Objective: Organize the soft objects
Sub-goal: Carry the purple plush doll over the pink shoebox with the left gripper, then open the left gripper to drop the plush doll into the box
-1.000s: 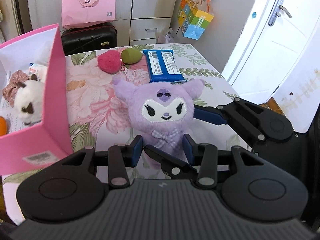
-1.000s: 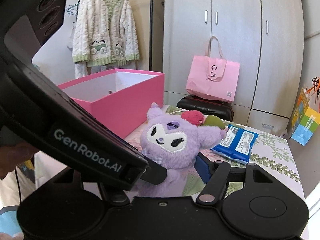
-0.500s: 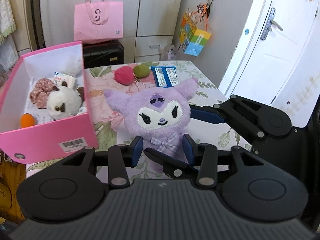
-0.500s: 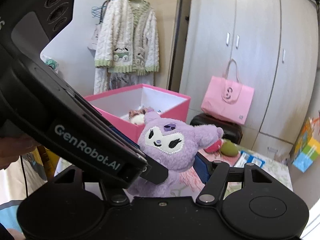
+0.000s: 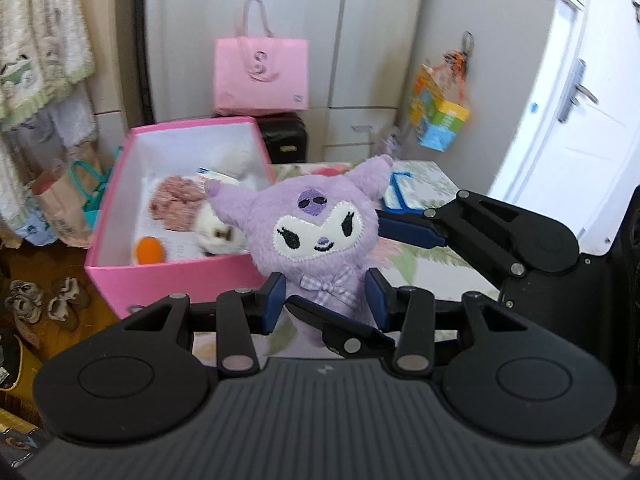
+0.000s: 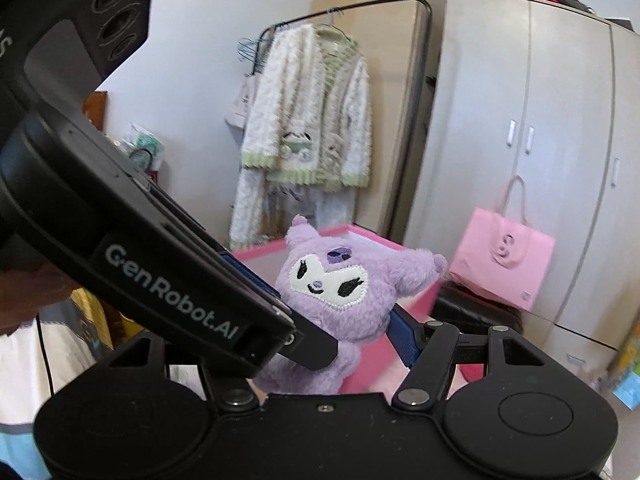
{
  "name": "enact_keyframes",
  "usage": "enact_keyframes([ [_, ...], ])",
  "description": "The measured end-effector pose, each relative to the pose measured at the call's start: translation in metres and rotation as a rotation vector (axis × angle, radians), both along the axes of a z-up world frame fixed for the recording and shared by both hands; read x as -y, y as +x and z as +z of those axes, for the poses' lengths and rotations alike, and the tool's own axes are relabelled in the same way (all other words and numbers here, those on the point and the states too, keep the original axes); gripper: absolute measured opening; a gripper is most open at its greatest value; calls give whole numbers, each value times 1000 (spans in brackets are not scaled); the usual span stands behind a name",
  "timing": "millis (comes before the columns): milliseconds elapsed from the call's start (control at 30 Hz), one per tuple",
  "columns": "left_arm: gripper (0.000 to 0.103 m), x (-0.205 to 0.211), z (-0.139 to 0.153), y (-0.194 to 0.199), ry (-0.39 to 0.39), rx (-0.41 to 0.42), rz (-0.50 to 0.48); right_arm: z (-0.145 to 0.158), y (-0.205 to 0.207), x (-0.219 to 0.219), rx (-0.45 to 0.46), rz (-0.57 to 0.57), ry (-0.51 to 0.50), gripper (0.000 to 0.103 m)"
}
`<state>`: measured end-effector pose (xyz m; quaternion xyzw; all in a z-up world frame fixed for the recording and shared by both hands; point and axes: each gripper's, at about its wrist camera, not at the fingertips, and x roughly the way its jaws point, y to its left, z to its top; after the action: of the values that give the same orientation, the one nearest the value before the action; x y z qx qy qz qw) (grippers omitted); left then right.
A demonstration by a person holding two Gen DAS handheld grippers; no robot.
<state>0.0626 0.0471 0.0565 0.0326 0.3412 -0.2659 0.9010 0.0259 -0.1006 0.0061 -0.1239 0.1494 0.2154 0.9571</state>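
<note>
A purple plush doll (image 5: 316, 236) with a white face hangs in the air, held by both grippers. My left gripper (image 5: 326, 296) is shut on its lower body, below the checked bow. My right gripper (image 6: 344, 340) is shut on its sides; its left finger is hidden behind the left gripper's body. The doll (image 6: 340, 292) is tilted. The open pink box (image 5: 168, 276) sits to the left and behind it, holding a white plush (image 5: 216, 232), a brown fuzzy item (image 5: 176, 204) and an orange ball (image 5: 150, 250).
A blue packet (image 5: 400, 196) lies on the floral table (image 5: 432, 268) behind the doll. A pink tote bag (image 5: 260, 74) stands on a black suitcase by the wardrobe. Shoes lie on the floor at left. A white door is at right.
Both grippers have lifted the purple doll up off the table and carried it left toward the pink box. The doll now tilts. The grip has not changed.
</note>
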Motion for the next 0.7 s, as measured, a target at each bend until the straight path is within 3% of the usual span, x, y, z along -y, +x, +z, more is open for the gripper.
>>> enact_keyframes([
  [333, 42, -38, 8, 68, -35, -6, 93, 10, 71, -31, -50, 57, 46, 70],
  [700, 42, -53, -23, 159, -60, -106, 169, -15, 169, -42, -223, 85, 102, 70],
])
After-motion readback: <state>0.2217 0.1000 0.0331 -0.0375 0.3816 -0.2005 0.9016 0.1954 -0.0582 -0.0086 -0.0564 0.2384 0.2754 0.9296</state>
